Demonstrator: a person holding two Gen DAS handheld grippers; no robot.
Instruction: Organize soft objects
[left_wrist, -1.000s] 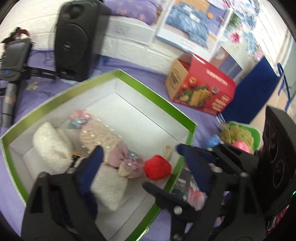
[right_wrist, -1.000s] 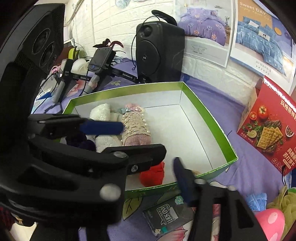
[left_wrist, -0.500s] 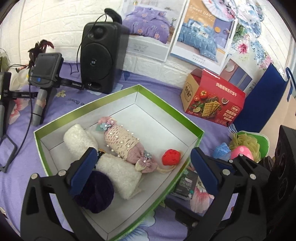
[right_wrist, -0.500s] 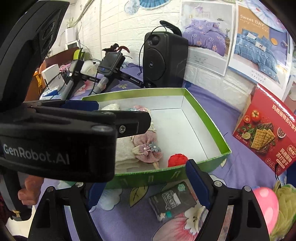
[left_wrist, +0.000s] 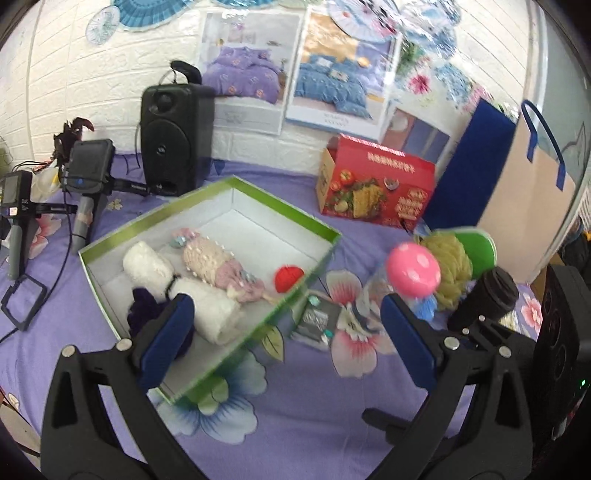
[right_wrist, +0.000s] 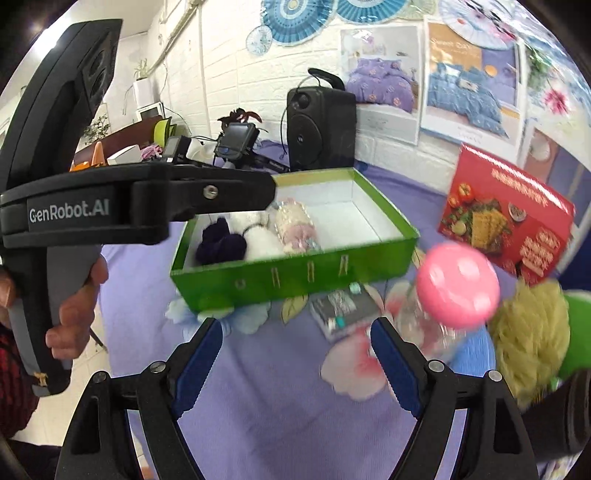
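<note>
Purple flowery desk (left_wrist: 295, 413) setup: soft stuff sits packed in the green box (left_wrist: 295, 218), so it's basically the bin. Yellow pouf (right_wrist: 528, 343) is outside, probably next. Left hand-held gripper (left_wrist: 284, 339) and right hand-held gripper (right_wrist: 295, 354) both spread wide, nothing in them.

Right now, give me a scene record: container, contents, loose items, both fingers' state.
container: green-rimmed white cardboard box on purple floral sheet
contents: two white fluffy rolls, dark purple plush ball, pearl-studded beige and pink pouch, red yarn ball
loose items: pink spotted mushroom toy, yellow mesh sponge, dark packet
left gripper: fingers open, nothing between
right gripper: fingers open, have just been opening, nothing between
</note>
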